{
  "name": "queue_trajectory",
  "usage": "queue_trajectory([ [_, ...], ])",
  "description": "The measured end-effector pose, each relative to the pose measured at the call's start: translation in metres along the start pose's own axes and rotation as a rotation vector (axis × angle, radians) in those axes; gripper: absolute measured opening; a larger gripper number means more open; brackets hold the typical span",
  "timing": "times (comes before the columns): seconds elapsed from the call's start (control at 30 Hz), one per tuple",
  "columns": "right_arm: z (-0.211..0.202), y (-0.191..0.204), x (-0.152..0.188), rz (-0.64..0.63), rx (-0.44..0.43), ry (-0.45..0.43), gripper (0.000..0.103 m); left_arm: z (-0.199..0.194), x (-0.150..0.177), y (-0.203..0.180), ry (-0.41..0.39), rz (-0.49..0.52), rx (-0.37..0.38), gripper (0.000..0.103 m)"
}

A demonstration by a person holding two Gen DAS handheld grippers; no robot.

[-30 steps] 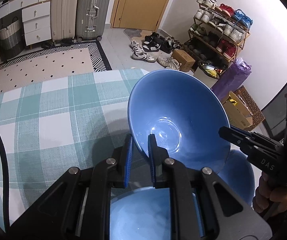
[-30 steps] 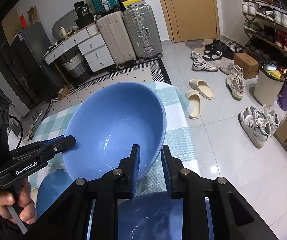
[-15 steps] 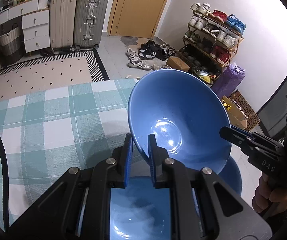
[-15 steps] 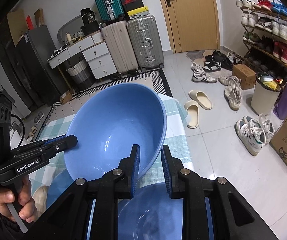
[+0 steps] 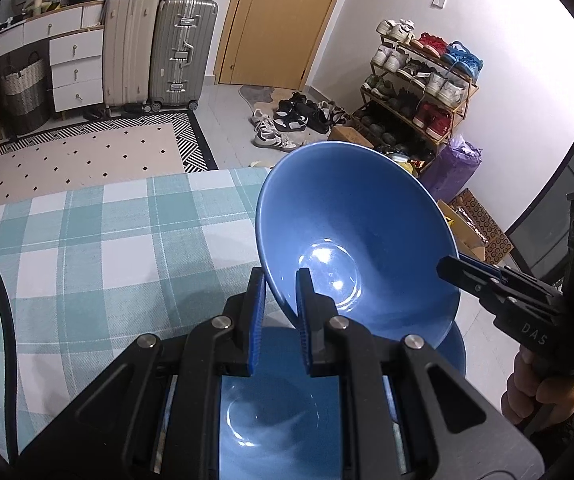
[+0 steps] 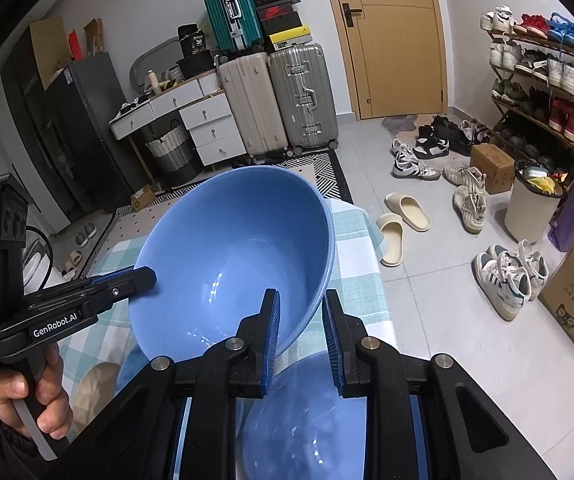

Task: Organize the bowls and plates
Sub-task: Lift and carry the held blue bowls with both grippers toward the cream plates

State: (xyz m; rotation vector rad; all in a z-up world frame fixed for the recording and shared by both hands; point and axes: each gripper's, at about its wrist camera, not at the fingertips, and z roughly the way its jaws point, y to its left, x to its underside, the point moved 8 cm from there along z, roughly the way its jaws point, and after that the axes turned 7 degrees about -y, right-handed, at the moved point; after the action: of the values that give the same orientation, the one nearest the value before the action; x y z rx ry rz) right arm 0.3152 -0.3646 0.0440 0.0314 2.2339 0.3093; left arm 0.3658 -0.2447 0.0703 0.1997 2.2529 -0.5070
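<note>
Room: tiled entryway around me, with a wooden door (image 5: 283,20), suitcases (image 6: 279,100), a shoe rack (image 5: 419,88) and loose shoes on the floor.
Table: checked teal-and-white cloth (image 5: 87,248); I work at its near corner.
Lifted bowl: large blue bowl (image 5: 351,240), tilted, off the cloth, carried between my two tools over the blue dishes below.
Left gripper: my left gripper (image 5: 277,312) is clamped on the bowl's near rim, one pad inside and one outside.
Right gripper: my right gripper (image 6: 301,332) pinches the opposite rim; from the left wrist view its tip (image 5: 463,272) sits at the bowl's edge.
Lower bowl: second blue bowl (image 5: 271,404) directly beneath my left tool; nothing in it that I can see.
Plate: blue dish (image 6: 307,412) under my right tool; I cannot tell whether it is a separate plate or the same lower piece.
Contents: lifted bowl holds nothing, only light glare on the glaze.
Step in hand, as I judge it: nesting the lifted bowl into the one below.
Doing it well: I should level both rims together, centre over the lower bowl, lower slowly, and let go only once it seats.
Risk: glazed rims are slippery; uneven tilt could slide it out.
</note>
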Motion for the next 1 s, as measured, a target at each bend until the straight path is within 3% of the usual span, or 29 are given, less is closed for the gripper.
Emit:
queue_trajectory([
  [0.57, -0.039, 0.040, 0.017, -0.020, -0.064, -0.036, 0.023, -0.067, 0.027, 0.004, -0.026, -0.020, -0.018, 0.012],
  [1.0, -0.056, 0.068, 0.032, -0.029, -0.110, -0.054, 0.023, -0.094, 0.054, 0.016, -0.016, -0.026, -0.052, 0.012],
])
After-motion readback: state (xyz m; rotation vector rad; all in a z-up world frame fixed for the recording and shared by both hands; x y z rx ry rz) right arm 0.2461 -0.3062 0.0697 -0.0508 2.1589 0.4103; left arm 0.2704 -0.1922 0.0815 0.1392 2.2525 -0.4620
